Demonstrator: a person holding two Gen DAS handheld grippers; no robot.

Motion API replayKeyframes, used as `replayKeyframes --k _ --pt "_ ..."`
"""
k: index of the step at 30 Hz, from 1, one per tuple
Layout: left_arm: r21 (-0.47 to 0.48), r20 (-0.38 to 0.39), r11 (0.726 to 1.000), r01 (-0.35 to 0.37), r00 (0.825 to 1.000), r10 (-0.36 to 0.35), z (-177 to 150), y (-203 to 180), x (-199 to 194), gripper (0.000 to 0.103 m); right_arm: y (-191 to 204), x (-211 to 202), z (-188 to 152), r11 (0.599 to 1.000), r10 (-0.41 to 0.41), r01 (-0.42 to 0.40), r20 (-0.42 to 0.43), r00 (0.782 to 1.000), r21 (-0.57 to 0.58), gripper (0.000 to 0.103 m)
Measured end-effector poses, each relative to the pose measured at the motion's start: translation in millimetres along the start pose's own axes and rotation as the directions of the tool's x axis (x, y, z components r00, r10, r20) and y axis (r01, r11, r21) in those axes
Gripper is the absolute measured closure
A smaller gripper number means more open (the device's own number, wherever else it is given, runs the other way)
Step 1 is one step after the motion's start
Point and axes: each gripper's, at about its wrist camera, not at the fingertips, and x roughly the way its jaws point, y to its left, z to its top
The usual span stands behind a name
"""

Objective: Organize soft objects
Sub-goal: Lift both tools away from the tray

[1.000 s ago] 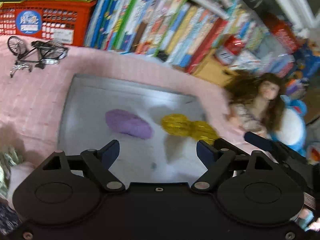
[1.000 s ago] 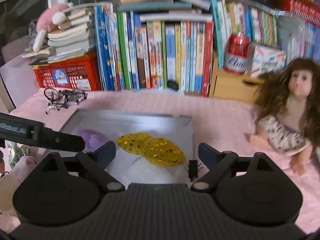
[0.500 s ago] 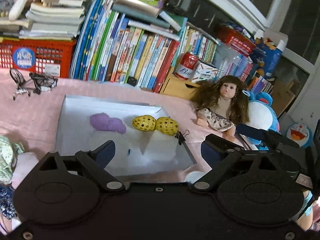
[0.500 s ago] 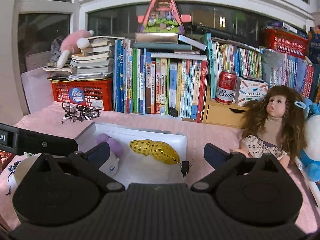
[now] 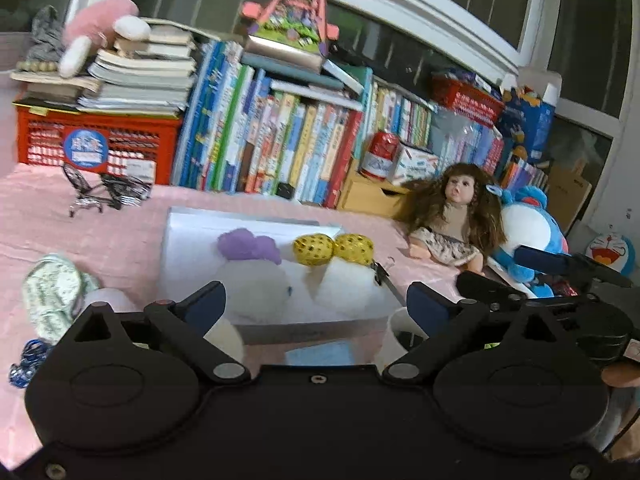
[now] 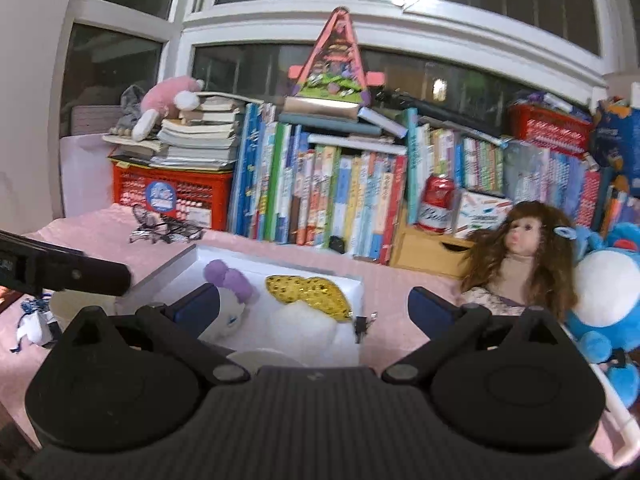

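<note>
Plush toys lie in a shallow white box on the pink-covered table: one white with purple ears, one white with gold sequin ears. A binder clip sits at the box's right edge. The left gripper is opening wide with nothing between its fingers; the right gripper stands fully spread and empty. A doll sits right of the box, with bare pink cloth between them.

Plush toys in tray
</note>
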Motion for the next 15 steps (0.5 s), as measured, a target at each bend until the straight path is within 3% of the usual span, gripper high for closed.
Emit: replayKeyframes --k 4,15 --pt "0.023 0.062 0.998 -0.056 0.997 0.054 -15 8 -17 0.006 8 -16 -8 1.0 -0.025 0.024 0.041 0.999 0.006 0.0" --pt "0.047 0.104 0.98 -0.192 0.977 0.186 -49 35 -53 0.005 53 -37 -21 0.996 0.072 -0.066 0.085 0.994 -0.065 0.0"
